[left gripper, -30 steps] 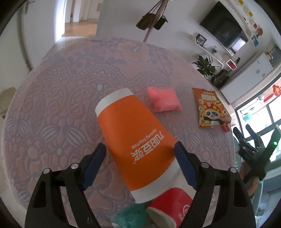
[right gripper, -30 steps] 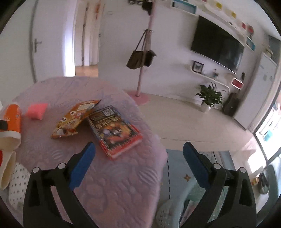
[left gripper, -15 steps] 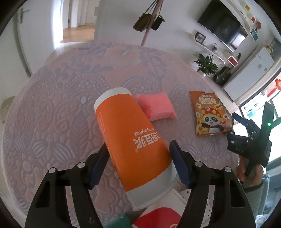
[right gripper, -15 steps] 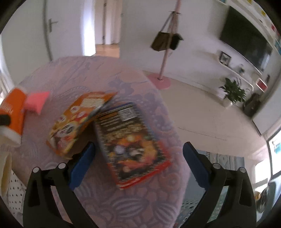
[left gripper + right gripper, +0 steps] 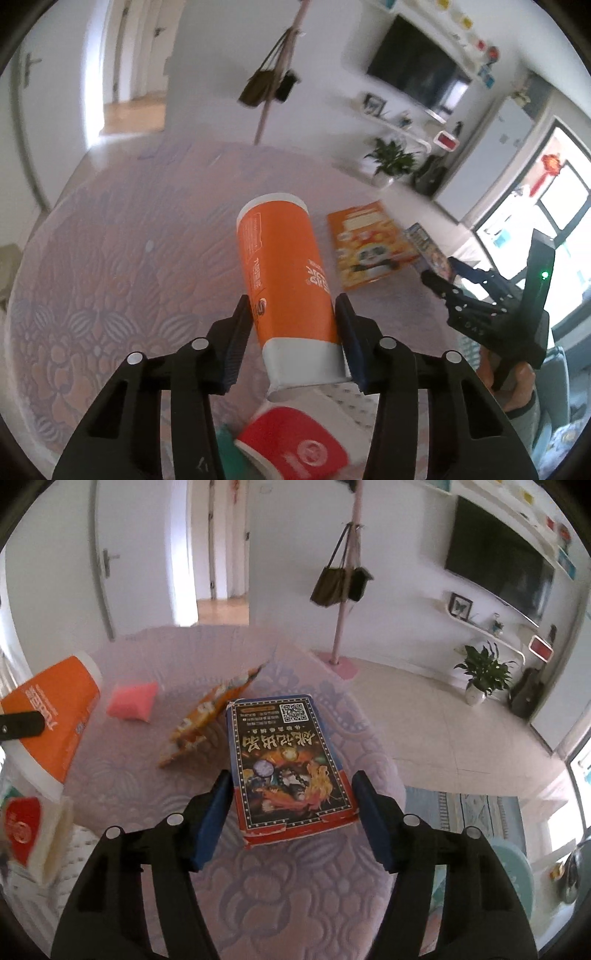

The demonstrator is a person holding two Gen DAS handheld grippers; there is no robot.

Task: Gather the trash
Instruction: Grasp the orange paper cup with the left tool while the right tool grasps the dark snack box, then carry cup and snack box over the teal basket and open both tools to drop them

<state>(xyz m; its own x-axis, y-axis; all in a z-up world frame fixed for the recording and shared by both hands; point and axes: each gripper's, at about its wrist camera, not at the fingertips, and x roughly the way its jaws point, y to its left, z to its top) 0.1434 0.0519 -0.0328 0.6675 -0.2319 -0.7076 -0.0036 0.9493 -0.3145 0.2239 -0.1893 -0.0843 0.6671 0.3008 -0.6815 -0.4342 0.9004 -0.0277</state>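
Above the table [image 5: 110, 258], left gripper [image 5: 295, 317] jaws clamp the orange cup [image 5: 284, 266]; right gripper [image 5: 291, 797] jaws straddle the box [image 5: 284, 760], apart.

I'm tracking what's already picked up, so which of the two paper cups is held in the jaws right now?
The tall orange cup, clamped by the left gripper; the red cup lies loose below it.

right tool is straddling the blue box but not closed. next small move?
Probably close the right tool on the blue box. The box lies flat on the table between the open fingers, with a gap on each side. The left tool already grips the orange cup, so it is busy.
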